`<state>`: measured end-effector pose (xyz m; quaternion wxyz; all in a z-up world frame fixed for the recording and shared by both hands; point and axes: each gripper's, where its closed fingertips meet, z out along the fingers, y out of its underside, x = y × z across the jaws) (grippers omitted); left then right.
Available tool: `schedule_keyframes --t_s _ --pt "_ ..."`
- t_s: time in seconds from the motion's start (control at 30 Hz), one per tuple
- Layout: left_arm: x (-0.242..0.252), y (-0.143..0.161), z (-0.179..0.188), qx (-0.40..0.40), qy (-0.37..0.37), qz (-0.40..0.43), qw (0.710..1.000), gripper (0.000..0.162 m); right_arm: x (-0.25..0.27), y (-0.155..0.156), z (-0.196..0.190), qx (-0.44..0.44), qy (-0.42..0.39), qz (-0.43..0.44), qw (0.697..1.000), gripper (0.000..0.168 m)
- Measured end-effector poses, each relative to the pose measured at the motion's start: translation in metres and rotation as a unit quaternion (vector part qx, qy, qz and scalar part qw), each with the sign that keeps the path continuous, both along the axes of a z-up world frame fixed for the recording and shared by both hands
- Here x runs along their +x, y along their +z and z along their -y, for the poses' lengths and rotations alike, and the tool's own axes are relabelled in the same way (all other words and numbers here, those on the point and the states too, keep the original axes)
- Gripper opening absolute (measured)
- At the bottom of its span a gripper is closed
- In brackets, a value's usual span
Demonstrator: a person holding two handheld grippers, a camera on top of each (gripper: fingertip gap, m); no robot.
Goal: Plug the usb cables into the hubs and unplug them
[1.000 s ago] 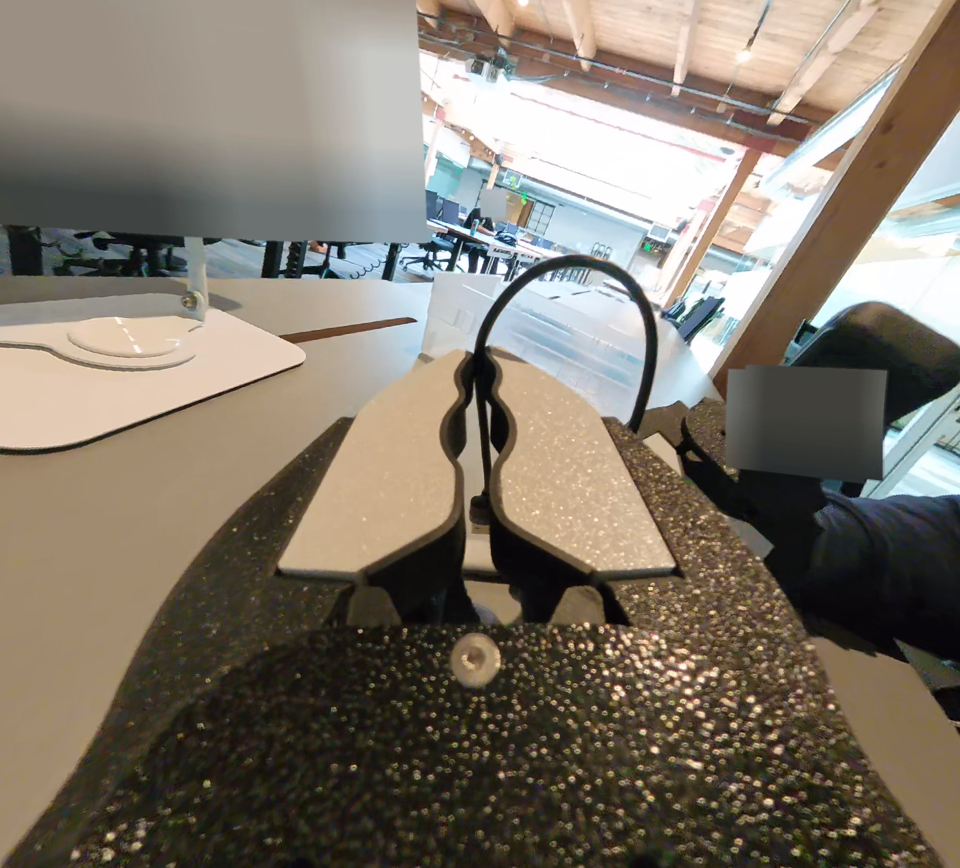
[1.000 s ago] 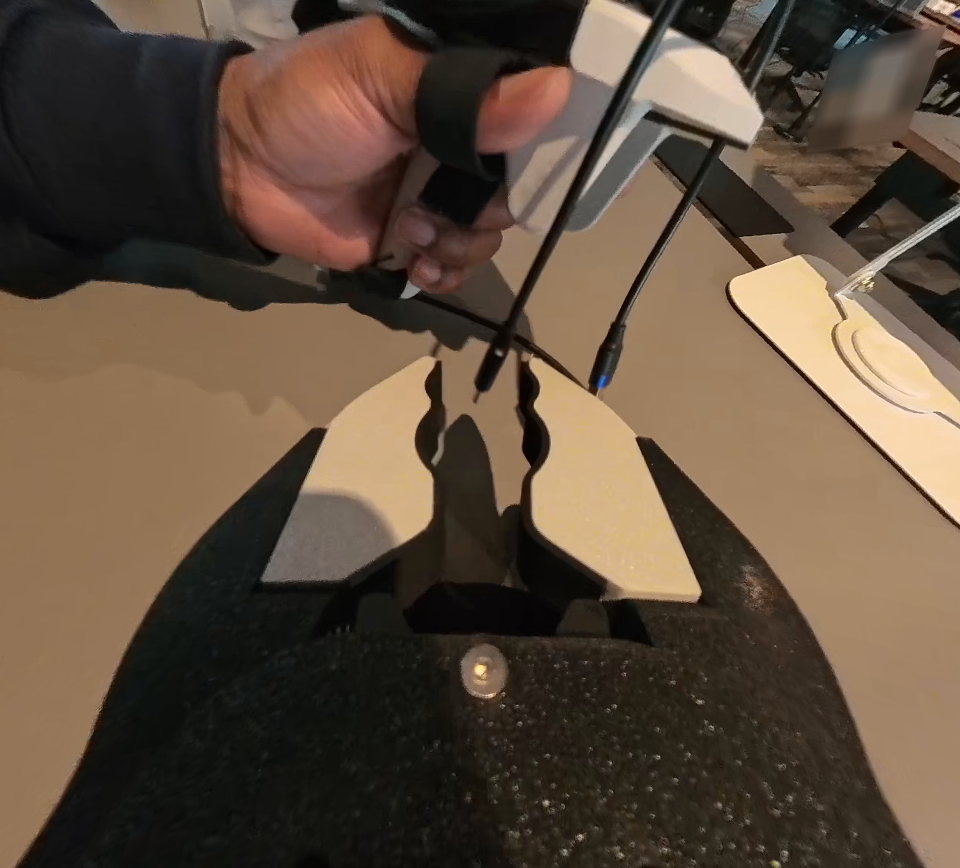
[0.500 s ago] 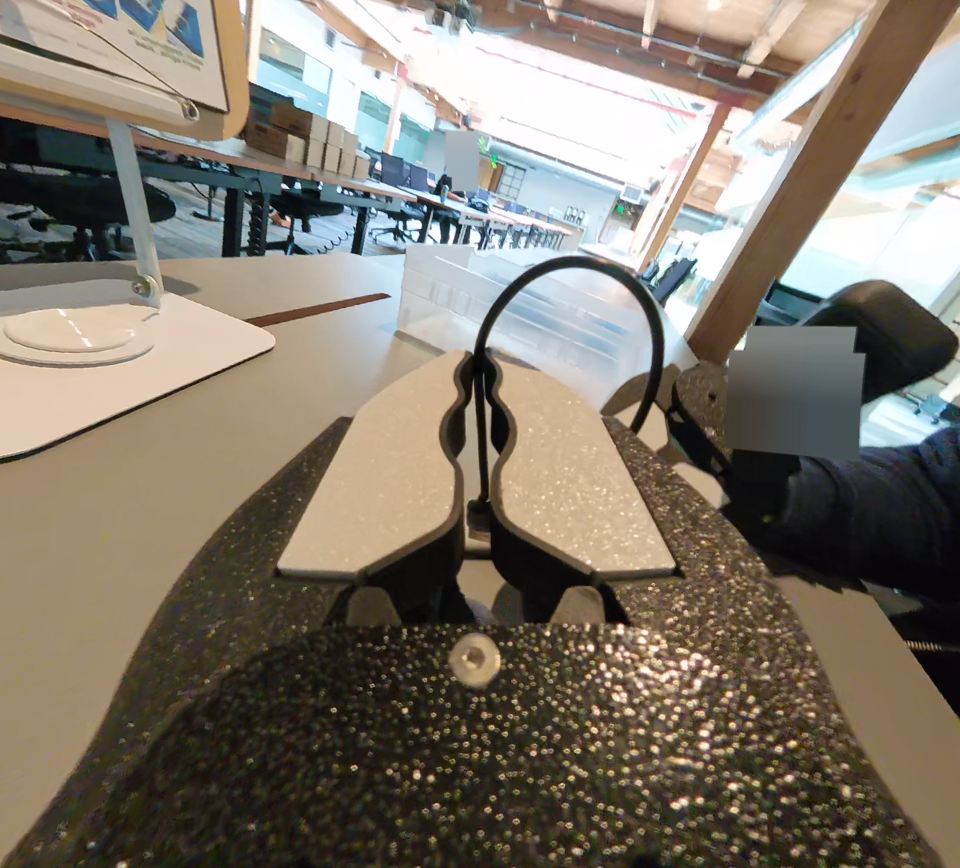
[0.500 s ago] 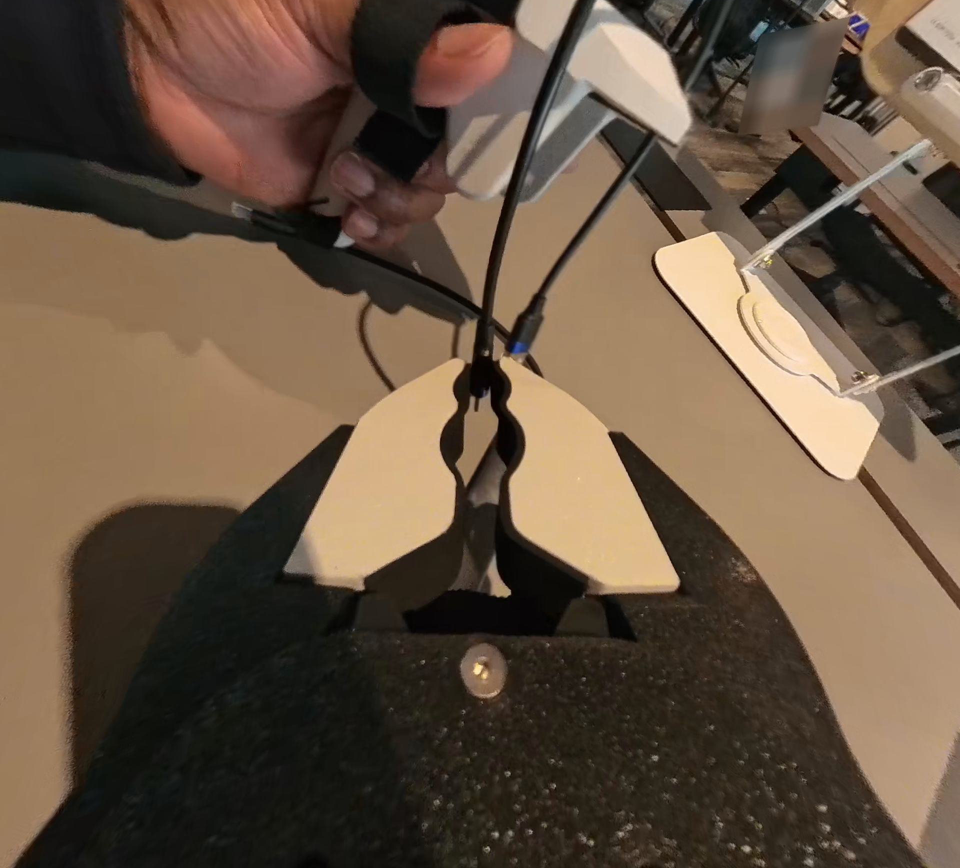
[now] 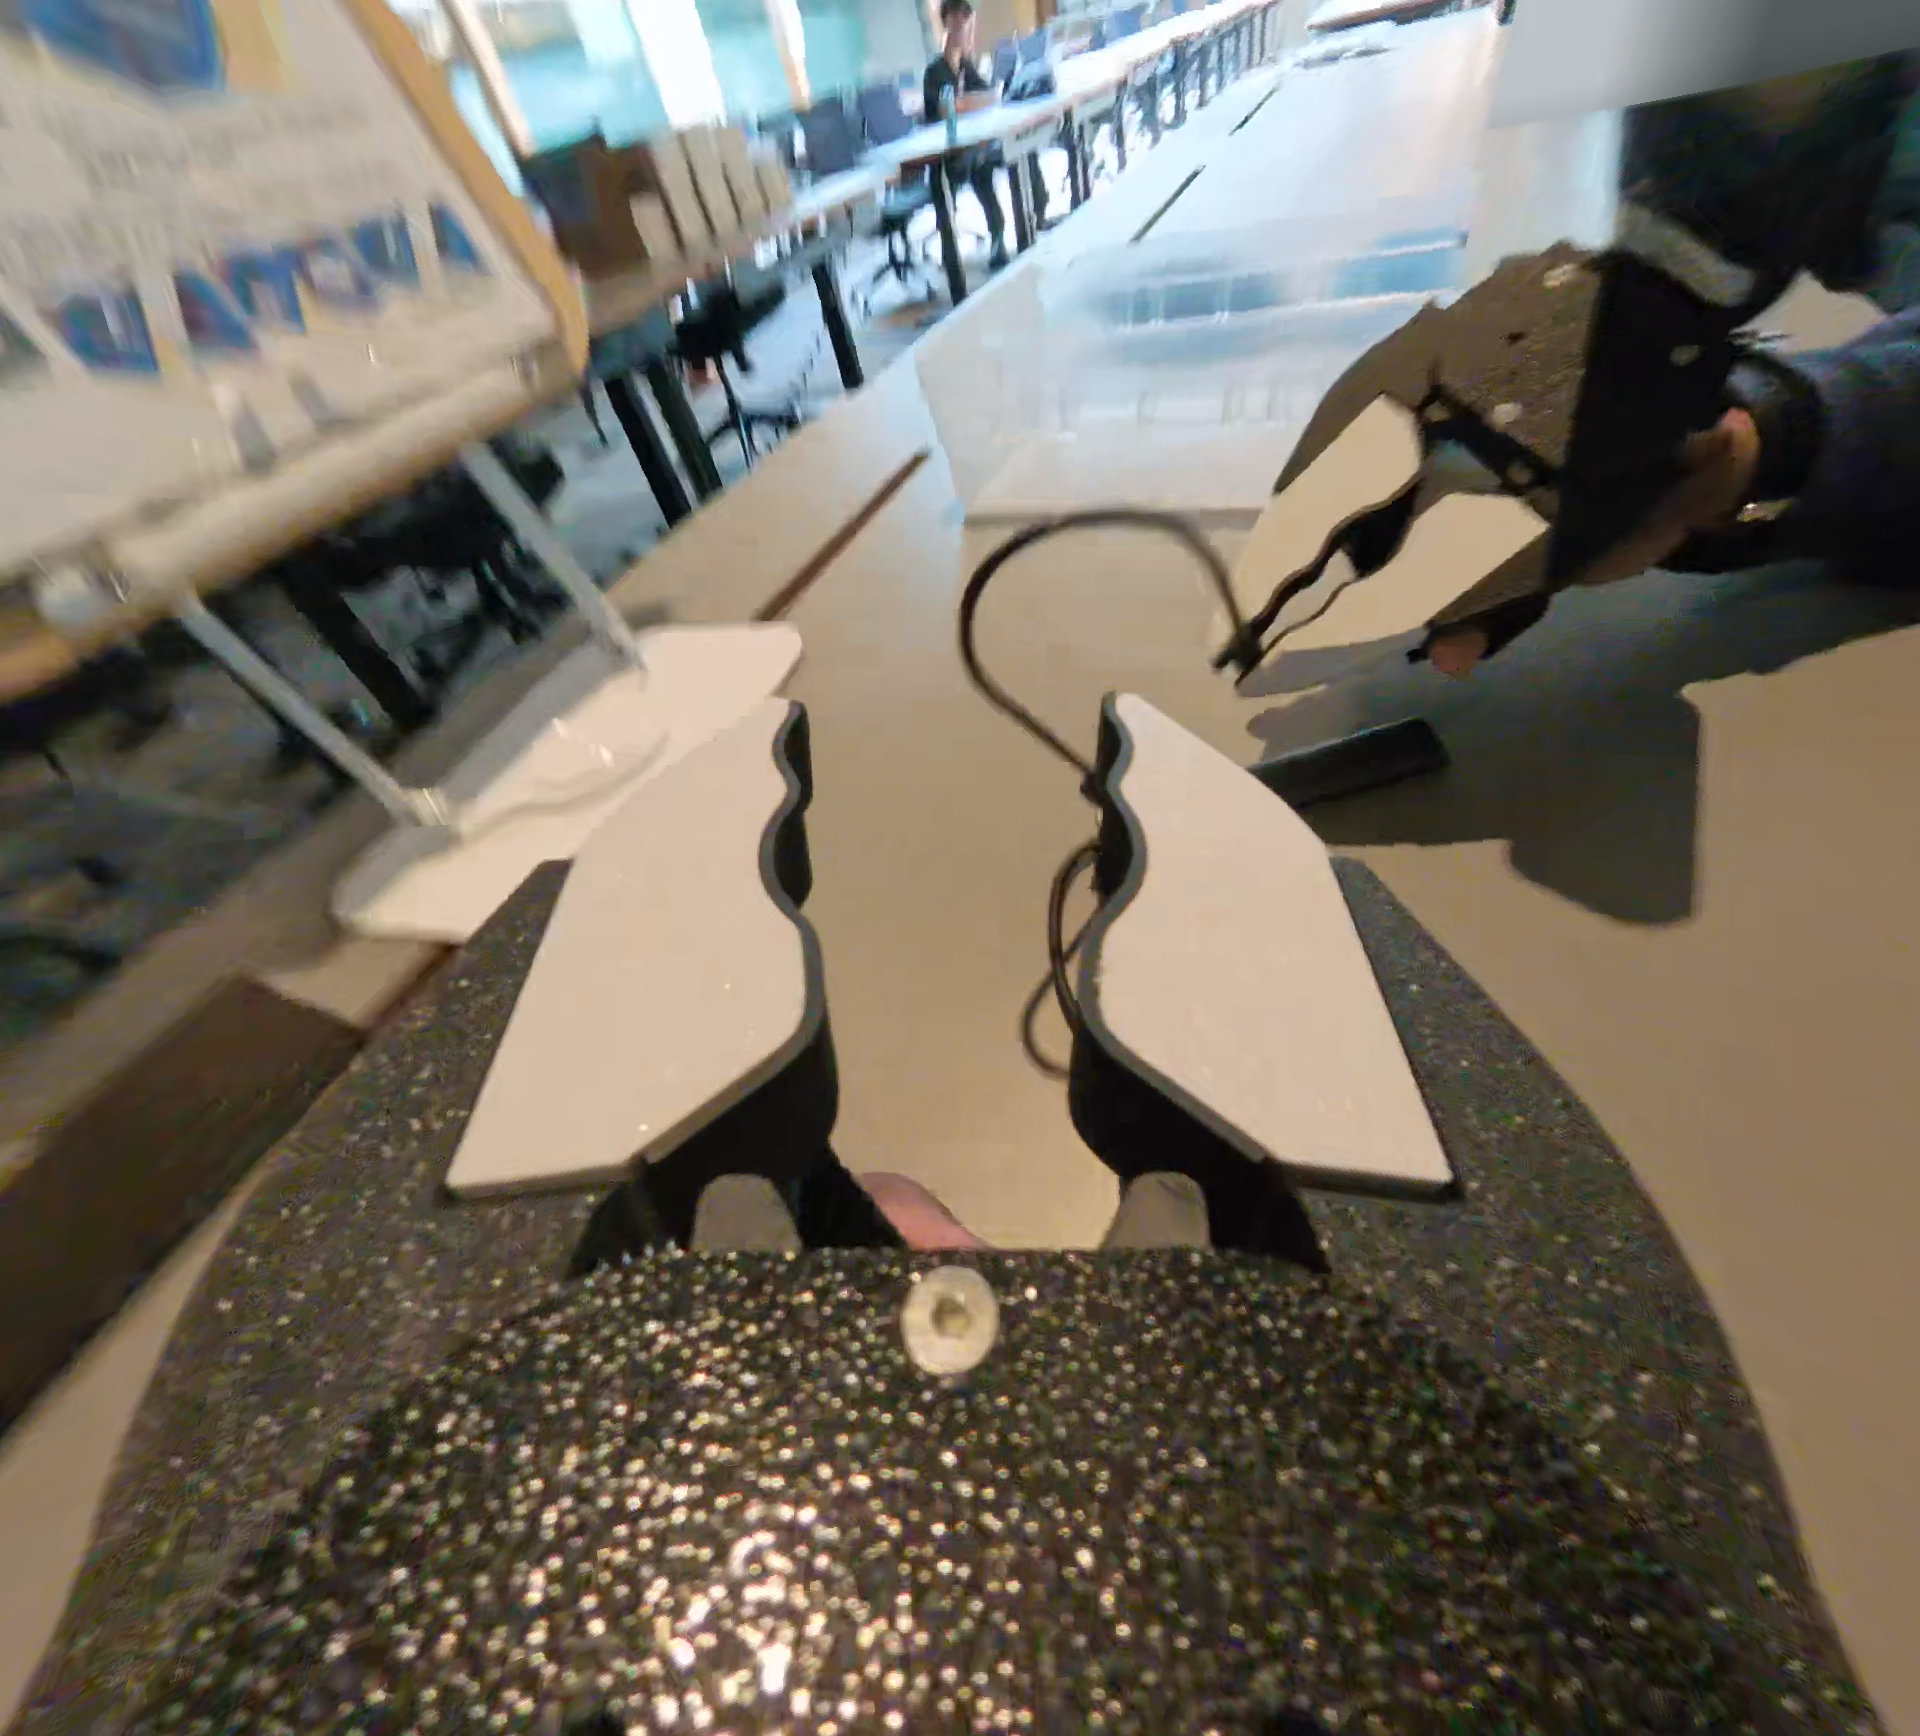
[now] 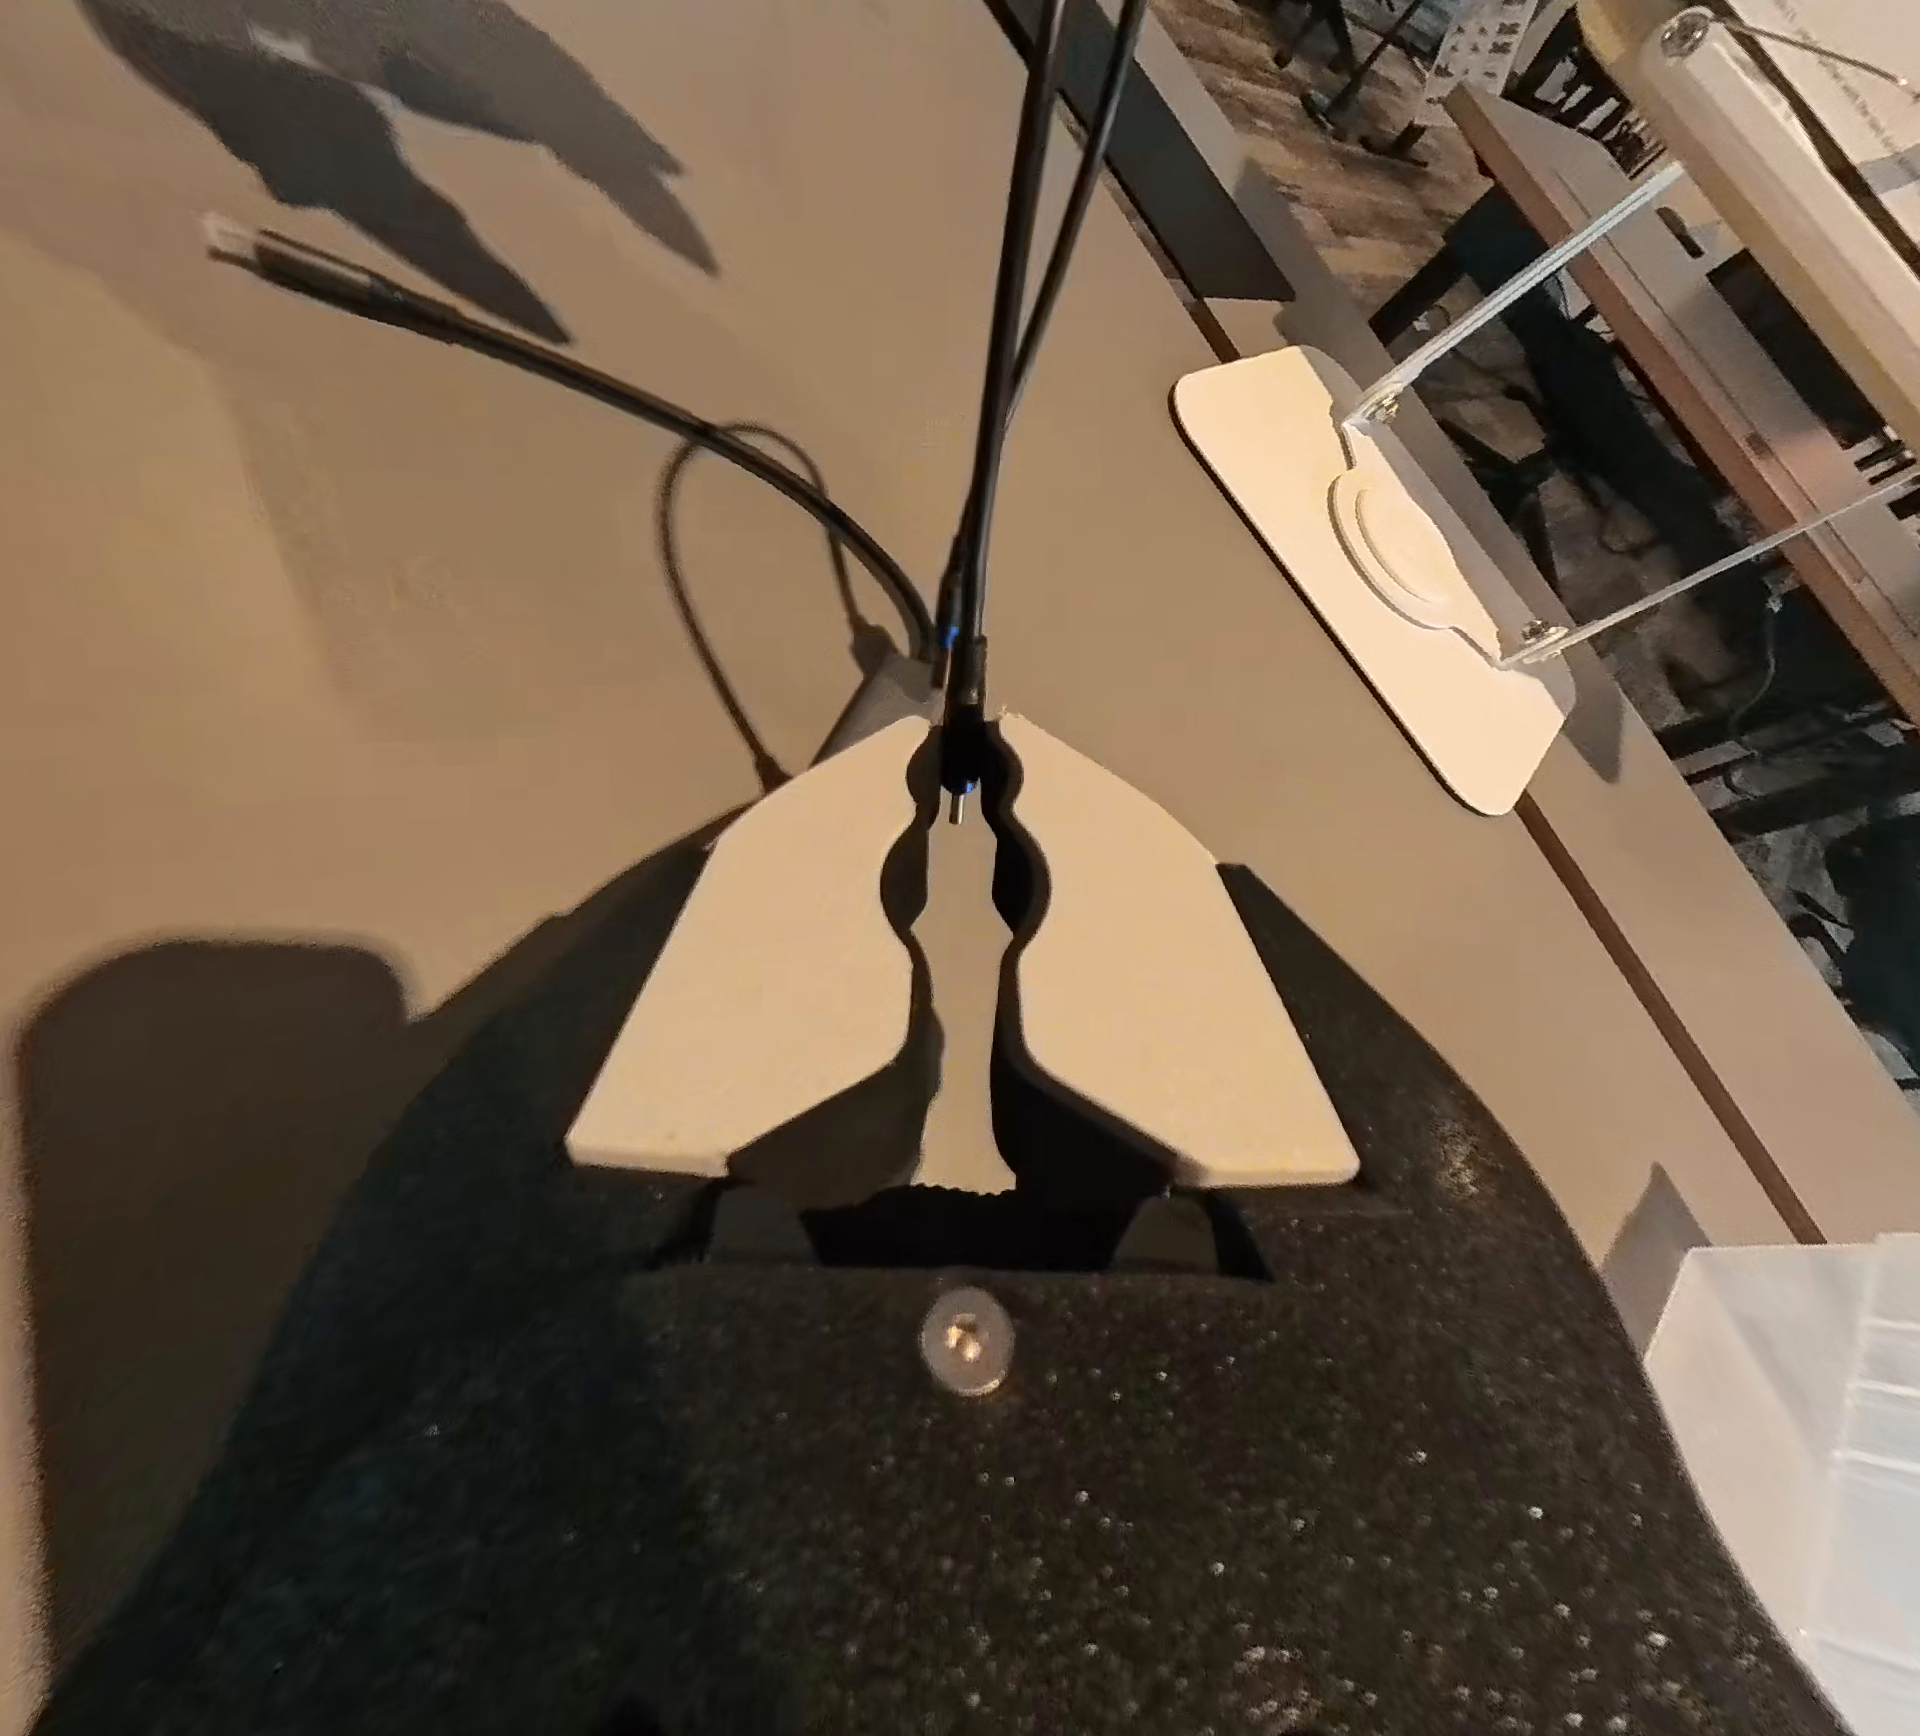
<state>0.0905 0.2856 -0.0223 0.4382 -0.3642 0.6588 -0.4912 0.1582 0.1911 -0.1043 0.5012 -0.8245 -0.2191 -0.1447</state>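
My left gripper (image 5: pixel 951 720) is open and empty just above the grey table (image 5: pixel 935 907). A thin black usb cable (image 5: pixel 997 564) arcs from beside its right finger (image 5: pixel 1195 907) to my right gripper (image 5: pixel 1340 554), which shows farther right. In the right wrist view my right gripper (image 6: pixel 964 732) is shut on the cable's plug (image 6: pixel 958 756), metal tip pointing back between the fingers. Two black cables (image 6: pixel 1039 180) rise from the tips. A grey hub (image 6: pixel 883 694) lies under the tips; it also shows in the left wrist view (image 5: pixel 1351 761). Its thick lead (image 6: pixel 582 382) ends in a loose plug (image 6: pixel 223 237).
A white stand base (image 6: pixel 1351 564) with clear acrylic arms holds a sign board (image 5: pixel 208 180) at the table's edge. A clear plastic box (image 6: pixel 1808 1437) stands beside my right gripper and shows far off in the left wrist view (image 5: pixel 1143 377). A person's hand (image 5: pixel 1714 481) holds the right gripper. The tips of one gripper are about 15 centimeters away from the tips of the other.
My left gripper has opened and let go of the cable, and has dropped lower and turned. My right gripper has shut on the cable's plug. The left hand has left the right wrist view.
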Motion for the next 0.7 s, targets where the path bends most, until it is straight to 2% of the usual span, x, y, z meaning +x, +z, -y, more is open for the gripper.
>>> schedule_keyframes --t_s 0.1,0.2,0.3,0.47,0.7 --pt "-0.014 0.035 0.04 0.054 -0.065 0.095 0.992 0.045 0.002 -0.004 0.001 -0.013 -0.004 -0.001 1.0 0.007" --pt "-0.017 0.039 0.084 0.105 -0.125 0.123 0.979 0.041 0.0 -0.007 0.001 -0.019 -0.001 -0.005 1.0 0.007" --pt "0.003 0.009 0.11 0.153 -0.133 0.07 0.977 0.04 -0.004 -0.01 0.001 -0.026 0.005 -0.005 1.0 0.007" --pt "0.031 -0.053 0.113 0.286 -0.09 -0.026 0.953 0.031 -0.014 -0.014 0.001 -0.035 0.027 0.012 0.999 0.007" --pt "0.031 -0.067 0.109 0.359 -0.083 -0.045 0.929 0.015 -0.018 -0.018 0.004 -0.051 0.034 0.033 0.998 0.007"
